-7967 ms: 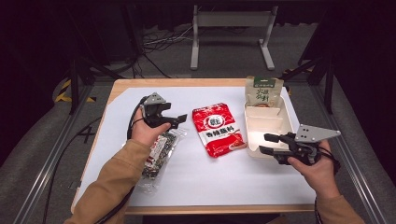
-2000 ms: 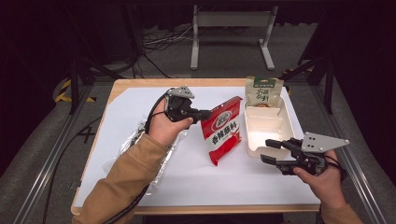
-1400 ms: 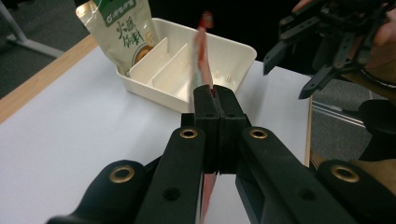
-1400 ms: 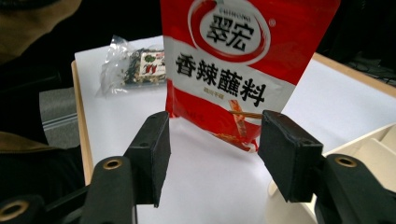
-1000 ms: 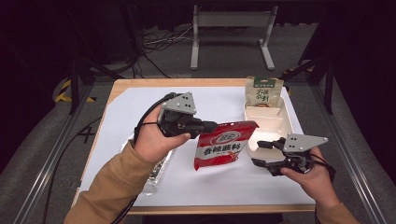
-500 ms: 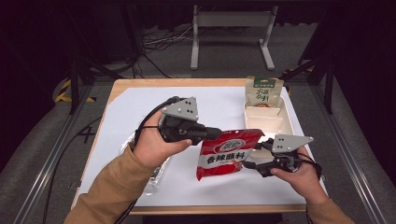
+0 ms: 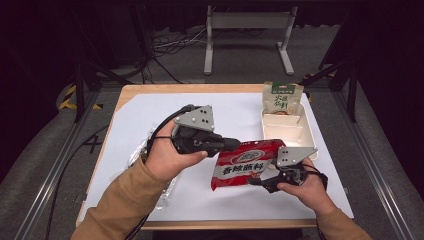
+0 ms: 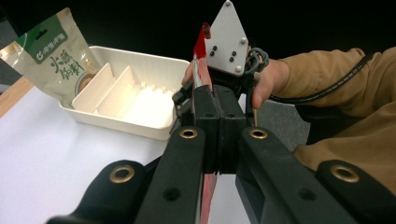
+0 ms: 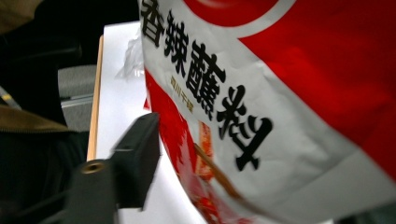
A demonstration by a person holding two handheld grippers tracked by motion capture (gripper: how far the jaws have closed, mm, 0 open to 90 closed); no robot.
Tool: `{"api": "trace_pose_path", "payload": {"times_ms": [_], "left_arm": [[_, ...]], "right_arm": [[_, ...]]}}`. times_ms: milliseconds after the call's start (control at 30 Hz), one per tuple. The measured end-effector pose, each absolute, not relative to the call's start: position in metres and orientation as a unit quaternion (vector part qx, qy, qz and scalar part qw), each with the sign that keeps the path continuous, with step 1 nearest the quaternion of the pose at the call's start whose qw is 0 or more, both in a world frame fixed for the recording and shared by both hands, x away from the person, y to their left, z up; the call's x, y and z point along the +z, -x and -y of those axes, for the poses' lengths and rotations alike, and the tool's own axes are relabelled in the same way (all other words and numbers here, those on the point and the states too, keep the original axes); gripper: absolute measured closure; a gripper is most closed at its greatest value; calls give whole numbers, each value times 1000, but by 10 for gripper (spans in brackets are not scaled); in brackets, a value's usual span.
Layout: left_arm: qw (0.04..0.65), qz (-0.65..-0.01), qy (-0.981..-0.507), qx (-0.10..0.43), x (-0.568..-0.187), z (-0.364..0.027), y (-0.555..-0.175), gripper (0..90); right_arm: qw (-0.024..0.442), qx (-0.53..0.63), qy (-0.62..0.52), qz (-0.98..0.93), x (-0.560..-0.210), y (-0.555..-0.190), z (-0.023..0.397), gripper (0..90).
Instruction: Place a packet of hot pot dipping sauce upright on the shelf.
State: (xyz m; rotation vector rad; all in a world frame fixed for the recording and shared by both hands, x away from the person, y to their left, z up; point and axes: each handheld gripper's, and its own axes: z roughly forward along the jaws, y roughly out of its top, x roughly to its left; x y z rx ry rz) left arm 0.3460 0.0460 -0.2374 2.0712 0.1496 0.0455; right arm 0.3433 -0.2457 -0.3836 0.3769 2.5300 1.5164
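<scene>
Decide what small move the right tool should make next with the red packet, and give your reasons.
Probably close the right tool on the red packet. The left tool is clamped on the packet's edge and holds it above the table, while the right tool's jaws, which have just been closing, sit at the packet's lower edge without pressing it yet.

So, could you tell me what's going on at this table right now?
A person is working with a hand-held gripper in each hand. The left hand-held gripper is shut on the edge of a red packet and holds it up off the white mat. The right hand-held gripper has come in at the packet's lower right, its jaws just closing with the packet between them, not clearly pressing yet. A cream tray sits at the right with a green pouch propped in its far end.
</scene>
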Motion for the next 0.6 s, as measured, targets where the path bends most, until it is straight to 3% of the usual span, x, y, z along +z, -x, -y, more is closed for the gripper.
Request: {"api": "trace_pose_path", "payload": {"times_ms": [200,600], "left_arm": [[510,-64,-858,18,-240,-48,-346,898],[518,-72,-853,9,-244,-53,-349,889]], "right_arm": [[53,501,-103,-858,-383,-342,246,749],[31,481,-104,-870,-375,-337,249,806]]}}
